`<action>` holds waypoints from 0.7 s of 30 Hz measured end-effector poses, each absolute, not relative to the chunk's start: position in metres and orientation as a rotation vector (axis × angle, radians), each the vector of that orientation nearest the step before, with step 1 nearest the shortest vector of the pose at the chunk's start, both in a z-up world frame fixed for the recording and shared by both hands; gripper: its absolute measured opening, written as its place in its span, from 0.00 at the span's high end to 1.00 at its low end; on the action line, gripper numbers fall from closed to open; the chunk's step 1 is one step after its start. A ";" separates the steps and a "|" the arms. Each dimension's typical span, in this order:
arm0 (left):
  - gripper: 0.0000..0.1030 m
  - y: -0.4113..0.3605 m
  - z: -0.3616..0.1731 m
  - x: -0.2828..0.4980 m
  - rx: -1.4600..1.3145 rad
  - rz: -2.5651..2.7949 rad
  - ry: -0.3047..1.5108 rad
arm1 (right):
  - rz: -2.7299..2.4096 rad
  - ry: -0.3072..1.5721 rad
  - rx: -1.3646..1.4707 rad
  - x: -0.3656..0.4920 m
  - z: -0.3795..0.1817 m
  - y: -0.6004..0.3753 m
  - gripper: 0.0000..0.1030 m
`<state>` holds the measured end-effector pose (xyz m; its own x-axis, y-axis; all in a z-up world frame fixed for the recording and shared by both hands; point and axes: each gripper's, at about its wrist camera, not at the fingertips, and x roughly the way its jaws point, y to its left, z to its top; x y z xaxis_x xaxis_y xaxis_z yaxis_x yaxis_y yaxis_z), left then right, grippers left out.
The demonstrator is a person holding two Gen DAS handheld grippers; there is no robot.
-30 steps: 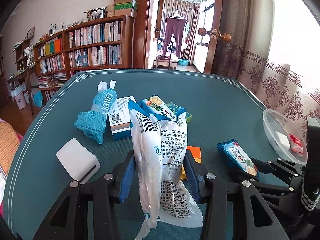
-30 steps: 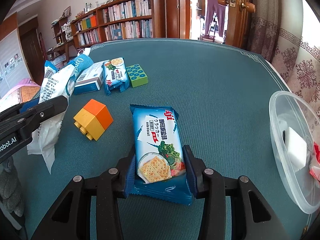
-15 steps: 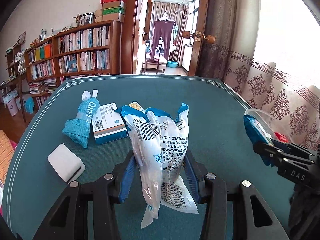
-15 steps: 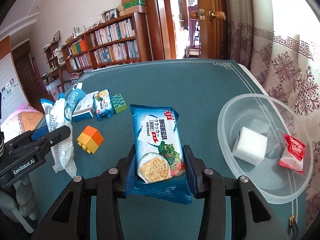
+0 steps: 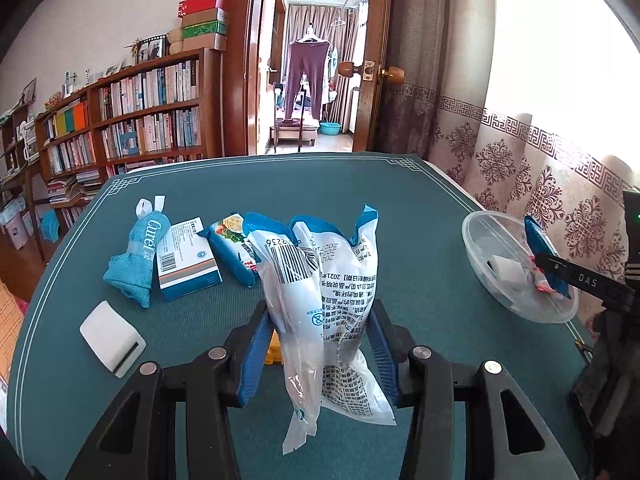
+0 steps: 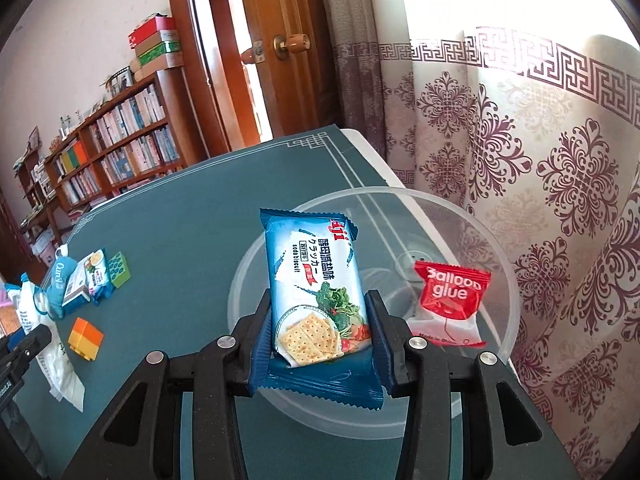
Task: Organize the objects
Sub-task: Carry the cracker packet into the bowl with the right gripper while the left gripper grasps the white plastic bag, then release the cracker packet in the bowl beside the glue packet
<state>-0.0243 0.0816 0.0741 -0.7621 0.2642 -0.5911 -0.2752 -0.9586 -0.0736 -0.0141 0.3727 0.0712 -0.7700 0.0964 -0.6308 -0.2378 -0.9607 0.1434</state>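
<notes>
The cracker packet point(image 6: 316, 296), clamped in the right gripper point(image 6: 318, 334), hangs over the clear bowl point(image 6: 496, 240) (red sachet point(image 6: 450, 300) already inside), while the left gripper point(image 5: 320, 344) pinches a white bag point(image 5: 320, 304) above the table point(image 5: 420, 208), where several items look unsorted.

Ahead of my left tool and off to its left, a wooden bookshelf point(image 5: 144, 120) packed with books, stacked boxes point(image 5: 204, 20) on top, straight ahead an open doorway with hanging purple trousers point(image 5: 306, 80), to my right a patterned curtain point(image 5: 532, 168), a brass-knobbed door point(image 6: 296, 44).
</notes>
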 end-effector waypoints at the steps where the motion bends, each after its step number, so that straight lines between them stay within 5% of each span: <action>1: 0.51 0.083 0.075 -0.025 -0.903 2.704 0.030 | 2.769 0.325 -0.977 -0.015 0.069 0.377 0.57; 21: 0.51 0.107 0.077 -0.024 -0.906 2.675 0.068 | 2.691 0.419 -1.024 -0.019 0.049 0.402 0.56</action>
<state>-0.0238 0.1066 0.0769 -0.7499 0.2794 -0.5997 -0.3095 -0.9493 -0.0552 -0.0193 0.4024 0.0495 -0.7289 0.1127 -0.6752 -0.3125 -0.9324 0.1817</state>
